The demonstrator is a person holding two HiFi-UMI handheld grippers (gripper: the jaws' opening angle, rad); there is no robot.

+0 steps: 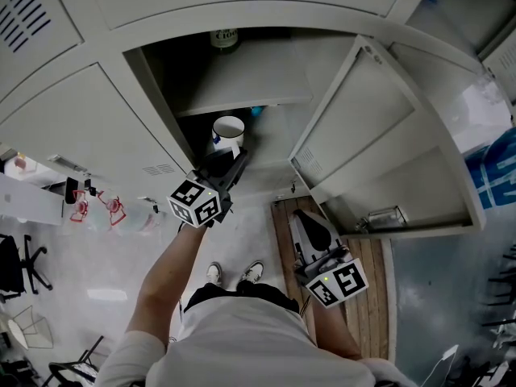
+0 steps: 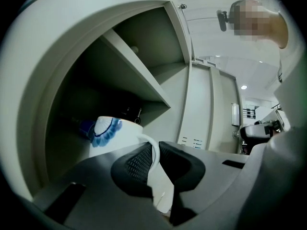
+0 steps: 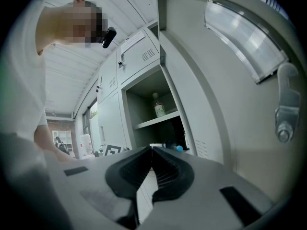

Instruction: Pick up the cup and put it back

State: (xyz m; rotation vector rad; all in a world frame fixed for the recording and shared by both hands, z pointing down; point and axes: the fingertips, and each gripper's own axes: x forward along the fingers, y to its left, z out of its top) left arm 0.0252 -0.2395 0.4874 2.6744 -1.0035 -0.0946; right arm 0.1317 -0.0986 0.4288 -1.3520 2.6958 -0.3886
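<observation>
Pick-up step: left tool (image 2: 156, 151) pinching cup (image 2: 113, 135) by its handle (image 2: 154, 153), cup low inside locker (image 1: 157, 95); right tool (image 3: 151, 153) pressed together, empty, outside locker; next probably needs a level lift.

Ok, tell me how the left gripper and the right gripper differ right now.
The left gripper is closed on the handle of the cup; the right gripper is shut on nothing. The left gripper reaches into the open locker; the right gripper sits outside it, by its door. Both carry a marker cube.
</observation>
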